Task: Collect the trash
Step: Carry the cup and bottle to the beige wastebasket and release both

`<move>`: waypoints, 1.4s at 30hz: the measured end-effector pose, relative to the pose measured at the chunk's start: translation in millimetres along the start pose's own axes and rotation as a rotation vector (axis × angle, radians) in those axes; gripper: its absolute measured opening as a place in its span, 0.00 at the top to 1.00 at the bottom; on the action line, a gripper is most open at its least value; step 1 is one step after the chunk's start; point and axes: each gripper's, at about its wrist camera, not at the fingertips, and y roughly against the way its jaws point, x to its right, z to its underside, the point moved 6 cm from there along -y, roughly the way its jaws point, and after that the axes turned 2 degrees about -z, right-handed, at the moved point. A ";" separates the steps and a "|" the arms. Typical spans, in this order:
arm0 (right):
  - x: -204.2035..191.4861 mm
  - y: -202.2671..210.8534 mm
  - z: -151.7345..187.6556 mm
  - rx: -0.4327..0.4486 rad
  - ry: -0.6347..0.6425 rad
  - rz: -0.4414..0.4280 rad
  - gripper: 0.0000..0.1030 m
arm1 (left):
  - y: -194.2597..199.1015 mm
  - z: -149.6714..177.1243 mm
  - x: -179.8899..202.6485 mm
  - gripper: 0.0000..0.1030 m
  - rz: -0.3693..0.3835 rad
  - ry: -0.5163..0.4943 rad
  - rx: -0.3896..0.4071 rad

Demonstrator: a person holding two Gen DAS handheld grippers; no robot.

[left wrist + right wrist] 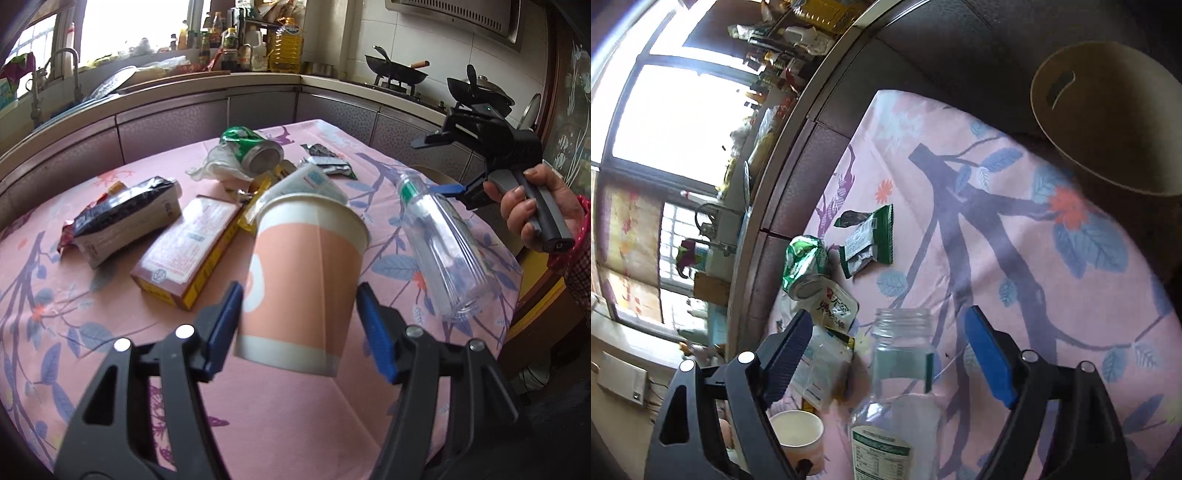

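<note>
- Left wrist view: the left gripper [297, 321] is clamped on the pink-and-white paper cup [303, 280], with a blue pad on each side of the lower wall. The cup sits dead centre, tipped with its rim toward 12 o'clock, and looks lifted off the pink flowered tablecloth [110, 332].
- Paper walls buckle easily, so I'd keep that squeeze gentle and carry it rim-up-ish so nothing dribbles out.
- More trash is waiting: a crushed green can [251, 147] at 12 o'clock, a flat pink-and-yellow box [188, 251] at 9 o'clock, and a clear plastic bottle [439, 240] at 3 o'clock near the table edge, capless, with a green label band.
- Right wrist view: the right gripper [890, 354] is spread wide. The bottle stands between its jaws at 6 o'clock, neck pointing to 12, but neither pad touches it, so it's not gripped.
- If the bottle's next, I'd centre the pads on the body below the neck and close slowly, since thin clear plastic is slippery and squashes.
- A tan bin [1108, 122] with a handle slot sits at 2 o'clock, past the table edge. My guess is that's where everything goes.
</note>
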 end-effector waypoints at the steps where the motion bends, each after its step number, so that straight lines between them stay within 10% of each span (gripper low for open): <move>1: -3.3 -10.6 2.9 -0.053 0.027 0.018 0.22 | 1.5 -0.8 0.1 0.41 0.006 0.003 0.004; 7: -9.4 -45.7 19.0 -0.175 0.183 0.106 0.61 | 12.9 -9.8 3.1 0.41 0.012 -0.007 0.035; 13: -4.7 -14.0 2.4 -0.070 0.135 -0.009 0.63 | 11.5 -37.9 16.9 0.41 0.035 -0.051 0.050; 27: 85.1 171.2 -156.7 0.636 0.076 0.048 0.64 | -146.9 -180.5 208.3 0.41 0.411 -0.250 -0.019; 35: 145.4 182.2 -210.5 0.691 0.101 0.189 0.64 | -252.2 -207.1 289.4 0.41 0.464 -0.221 -0.175; 42: 176.6 153.6 -192.1 0.648 0.113 0.244 0.64 | -280.0 -193.4 312.1 0.41 0.423 -0.263 -0.219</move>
